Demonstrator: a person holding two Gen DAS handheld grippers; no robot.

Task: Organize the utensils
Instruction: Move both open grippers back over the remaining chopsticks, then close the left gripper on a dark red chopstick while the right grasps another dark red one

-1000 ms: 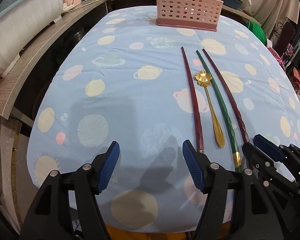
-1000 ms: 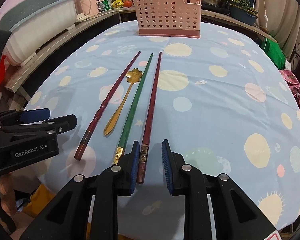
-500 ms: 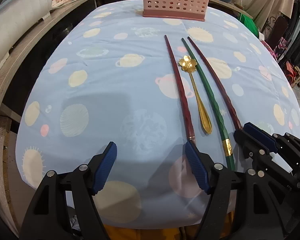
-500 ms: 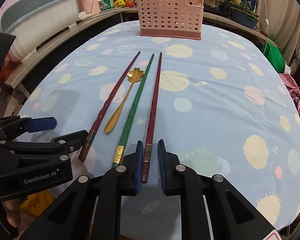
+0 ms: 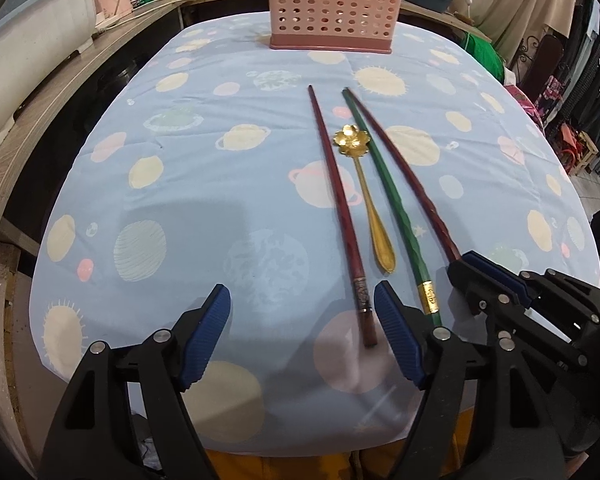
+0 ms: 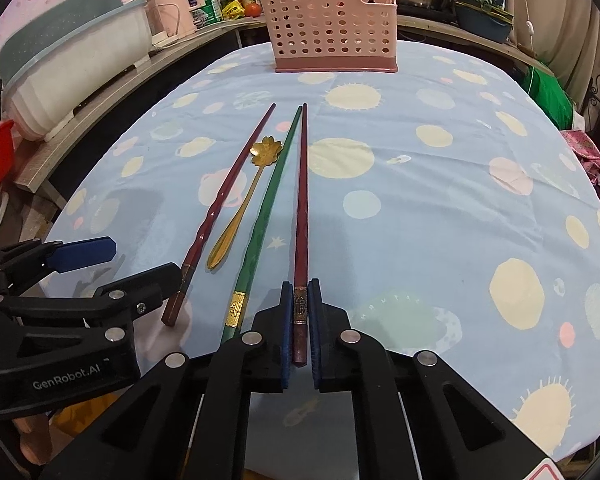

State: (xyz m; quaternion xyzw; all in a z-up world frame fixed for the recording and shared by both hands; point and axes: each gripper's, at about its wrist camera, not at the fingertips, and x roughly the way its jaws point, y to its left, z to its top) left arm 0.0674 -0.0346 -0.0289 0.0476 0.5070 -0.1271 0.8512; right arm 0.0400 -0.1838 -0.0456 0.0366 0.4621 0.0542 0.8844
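Note:
On the blue planet-print cloth (image 5: 199, 200) lie a dark red chopstick (image 5: 340, 208), a gold flower spoon (image 5: 364, 184), a green chopstick (image 5: 392, 200) and a second dark red chopstick (image 6: 302, 200). My right gripper (image 6: 300, 312) is shut on the near, banded end of that second red chopstick, which still rests on the cloth. My left gripper (image 5: 302, 312) hovers low at the table's near edge with its jaws opening. The first red chopstick's end lies between them, close to the right finger and untouched. A pink perforated utensil basket (image 5: 332, 4) stands at the far end.
A white and teal tub (image 6: 71, 64) sits on the wooden counter to the left. Bottles, a tomato and pots crowd the back ledge. The cloth drops off just below both grippers. Clothes and a green bundle (image 6: 548, 92) lie to the right.
The right jaws have closed onto the right red chopstick's end. The left jaws have widened a little, and the left red chopstick's end now lies between them.

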